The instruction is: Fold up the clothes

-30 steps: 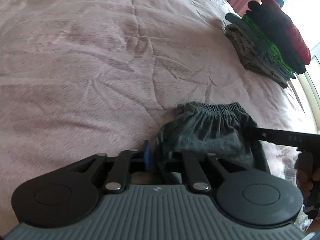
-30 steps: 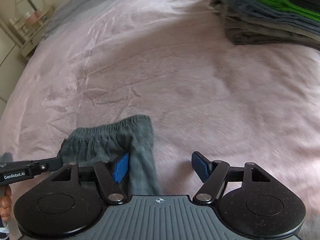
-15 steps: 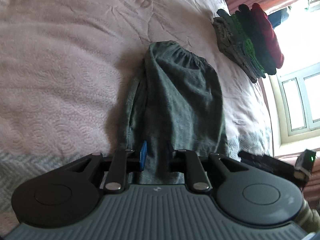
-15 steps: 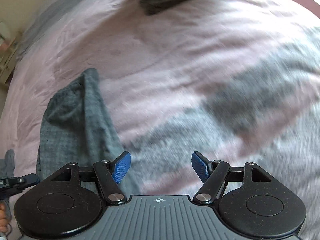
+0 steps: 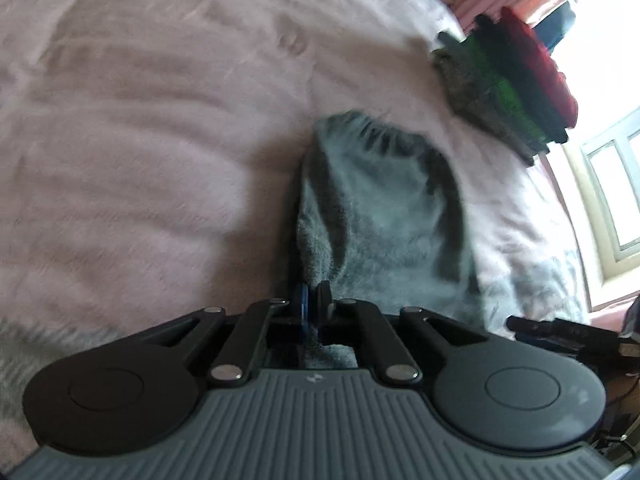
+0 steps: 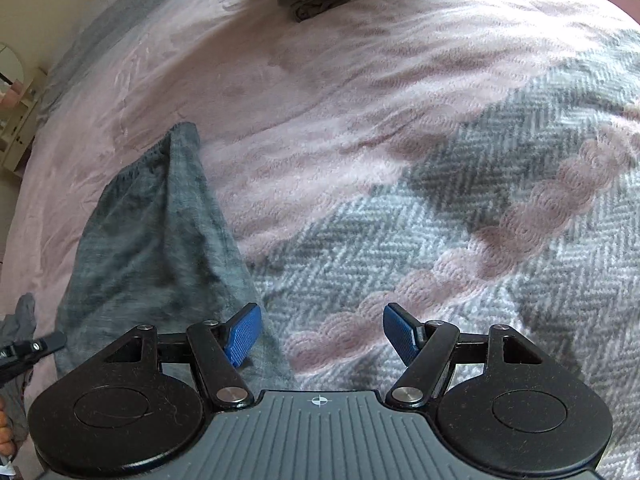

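Shorts (image 5: 384, 216), grey with an elastic waistband, lie stretched along the pink blanket (image 5: 140, 128), waistband at the far end, near end drawn up to the left gripper (image 5: 313, 300). Its jaws are pinched together on the near edge of the cloth; fabric bunches between and behind the pads. The left view is smeared, so how much cloth is caught I can only guess.

Right gripper (image 6: 322, 334) hovers just beside the shorts' right edge, jaws spread wide, blue pads (image 6: 242, 334) holding nothing; grey herringbone patches of the blanket show between them.

Progress: a stack (image 5: 508, 80) of folded clothes sits well apart at the far side of the bed, grey, green, dark and red layers, so several pieces look done. The shorts appear not yet folded, only laid out lengthwise with one end gripped. Left to do, by my reckoning: catch the other corner with the right gripper, fold, then move it to the stack.

Writing: a small round crosshair mark on the right gripper's grey body; a small logo on the left one's, unreadable. No garment labels visible.
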Demonstrator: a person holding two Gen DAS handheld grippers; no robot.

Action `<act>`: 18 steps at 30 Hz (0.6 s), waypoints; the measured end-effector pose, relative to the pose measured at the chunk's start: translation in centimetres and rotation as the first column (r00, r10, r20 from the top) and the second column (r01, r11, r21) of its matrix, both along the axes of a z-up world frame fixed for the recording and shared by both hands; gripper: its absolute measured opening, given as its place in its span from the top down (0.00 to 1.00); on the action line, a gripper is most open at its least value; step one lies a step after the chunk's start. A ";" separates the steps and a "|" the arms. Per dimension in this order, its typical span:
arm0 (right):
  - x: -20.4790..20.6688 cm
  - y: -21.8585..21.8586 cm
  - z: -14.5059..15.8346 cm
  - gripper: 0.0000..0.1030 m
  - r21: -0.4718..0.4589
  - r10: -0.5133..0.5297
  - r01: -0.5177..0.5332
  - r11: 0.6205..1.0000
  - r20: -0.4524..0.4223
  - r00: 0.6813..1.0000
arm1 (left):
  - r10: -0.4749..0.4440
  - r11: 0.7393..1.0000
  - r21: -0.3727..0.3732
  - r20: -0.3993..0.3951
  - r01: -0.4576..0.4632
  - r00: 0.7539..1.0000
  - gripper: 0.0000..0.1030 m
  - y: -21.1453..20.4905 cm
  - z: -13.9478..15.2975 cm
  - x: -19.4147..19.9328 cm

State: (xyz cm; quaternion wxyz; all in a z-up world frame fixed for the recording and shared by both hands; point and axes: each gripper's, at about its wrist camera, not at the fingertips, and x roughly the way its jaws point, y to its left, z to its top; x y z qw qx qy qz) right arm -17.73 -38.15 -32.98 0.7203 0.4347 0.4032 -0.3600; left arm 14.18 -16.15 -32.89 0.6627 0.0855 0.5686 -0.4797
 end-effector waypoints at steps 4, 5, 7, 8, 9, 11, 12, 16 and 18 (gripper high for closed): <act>0.0 0.3 -0.2 0.31 0.007 0.012 -0.012 1.000 -0.004 1.000 | 0.027 0.999 0.027 0.000 -0.027 1.000 0.93 -0.2 -1.8 -0.1; -0.1 0.4 0.0 0.31 0.005 0.018 -0.018 1.000 -0.004 1.000 | 0.039 0.999 0.022 -0.005 -0.039 0.999 0.92 -0.1 -1.9 0.1; -0.4 0.6 0.3 0.31 0.003 0.027 -0.027 1.000 -0.005 1.000 | 0.069 0.998 0.014 -0.032 -0.069 0.997 0.90 0.4 -1.7 0.4; -0.7 0.7 0.4 0.31 0.003 0.030 -0.030 1.000 -0.006 1.000 | 0.084 0.996 0.011 -0.049 -0.083 0.995 0.85 0.8 -1.5 0.5; -1.1 0.8 0.5 0.31 0.008 0.028 -0.028 1.000 -0.007 1.000 | 0.093 0.996 0.009 -0.066 -0.093 0.993 0.80 1.5 -1.2 0.4; -2.0 1.2 0.8 0.31 0.020 0.023 -0.023 1.000 -0.007 1.000 | 0.100 0.995 0.006 -0.100 -0.100 0.990 0.78 3.2 -0.4 -0.3; -2.4 1.4 1.0 0.31 0.029 0.018 -0.018 0.999 -0.007 1.000 | 0.094 0.996 0.009 -0.117 -0.094 0.989 0.76 4.0 -0.1 -0.9; -4.0 2.2 1.4 0.31 0.058 0.006 -0.005 0.998 -0.003 1.000 | 0.069 0.997 0.035 -0.163 -0.064 0.984 0.75 6.7 0.8 -3.2; -4.6 2.6 1.3 0.31 0.067 0.001 -0.001 0.998 0.000 1.000 | 0.058 0.997 0.058 -0.163 -0.049 0.985 0.75 7.3 0.6 -4.3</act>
